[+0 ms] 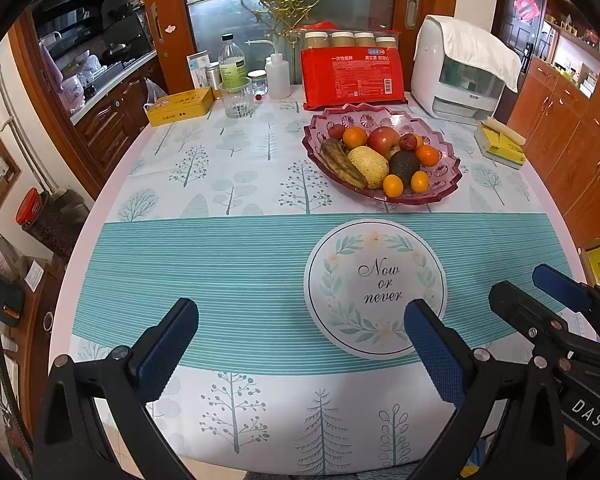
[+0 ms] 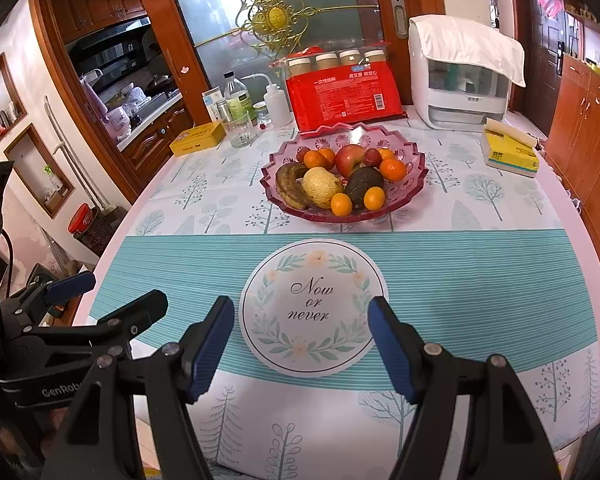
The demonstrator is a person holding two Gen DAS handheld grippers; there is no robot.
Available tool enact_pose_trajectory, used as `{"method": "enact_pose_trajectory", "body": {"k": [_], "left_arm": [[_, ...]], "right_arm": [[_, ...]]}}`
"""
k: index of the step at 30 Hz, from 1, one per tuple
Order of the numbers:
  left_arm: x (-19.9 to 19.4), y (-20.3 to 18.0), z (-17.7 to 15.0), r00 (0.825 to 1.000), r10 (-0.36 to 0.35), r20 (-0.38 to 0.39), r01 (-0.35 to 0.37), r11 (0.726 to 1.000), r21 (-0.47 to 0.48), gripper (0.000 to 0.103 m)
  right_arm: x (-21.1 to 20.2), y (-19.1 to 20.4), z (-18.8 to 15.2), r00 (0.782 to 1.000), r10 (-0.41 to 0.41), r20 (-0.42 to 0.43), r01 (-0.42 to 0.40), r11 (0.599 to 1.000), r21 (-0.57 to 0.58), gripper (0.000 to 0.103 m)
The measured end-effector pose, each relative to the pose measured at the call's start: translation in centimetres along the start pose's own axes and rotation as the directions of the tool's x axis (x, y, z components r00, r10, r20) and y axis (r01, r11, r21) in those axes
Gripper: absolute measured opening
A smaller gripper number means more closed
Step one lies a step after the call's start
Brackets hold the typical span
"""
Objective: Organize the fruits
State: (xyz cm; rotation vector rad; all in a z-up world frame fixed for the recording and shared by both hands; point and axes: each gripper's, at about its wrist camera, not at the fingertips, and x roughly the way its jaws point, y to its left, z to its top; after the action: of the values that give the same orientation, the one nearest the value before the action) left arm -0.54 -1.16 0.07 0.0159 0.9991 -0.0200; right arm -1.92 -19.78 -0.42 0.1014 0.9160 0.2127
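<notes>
A pink glass fruit bowl (image 1: 440, 196) (image 2: 412, 184) stands past the middle of the table. It holds a browned banana (image 1: 340, 162) (image 2: 289, 186), a yellow pear (image 1: 370, 166) (image 2: 322, 186), an avocado (image 1: 404, 165) (image 2: 362, 186), a red apple (image 1: 383, 141) (image 2: 350, 160) and several small oranges (image 1: 392, 185) (image 2: 341, 204). My left gripper (image 1: 302, 314) (image 2: 111, 288) hovers open over the near table edge, nothing between its blue pads. Beside it my right gripper (image 2: 302, 314) (image 1: 528, 284) is also open and empty, well short of the bowl.
Along the far edge stand a red pack of paper cups (image 1: 354, 74) (image 2: 344, 90), a white appliance (image 1: 456, 76) (image 2: 460, 80), a glass (image 1: 237, 98) (image 2: 241, 130), bottles (image 1: 231, 64) and a yellow tin (image 1: 179, 106) (image 2: 197, 138). A yellow tissue pack (image 1: 500, 144) (image 2: 510, 148) lies right.
</notes>
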Motion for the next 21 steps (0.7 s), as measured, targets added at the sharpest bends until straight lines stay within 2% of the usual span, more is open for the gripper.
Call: {"method": "enact_pose_trajectory", "body": {"k": [21], "left_arm": [[0.14, 0.26, -0.15, 1.000, -0.001, -0.006, 0.001, 1.000, -0.002, 0.102]], "right_arm": [[0.06, 0.17, -0.13, 1.000, 0.002, -0.003, -0.002, 1.000, 0.002, 0.070]]}}
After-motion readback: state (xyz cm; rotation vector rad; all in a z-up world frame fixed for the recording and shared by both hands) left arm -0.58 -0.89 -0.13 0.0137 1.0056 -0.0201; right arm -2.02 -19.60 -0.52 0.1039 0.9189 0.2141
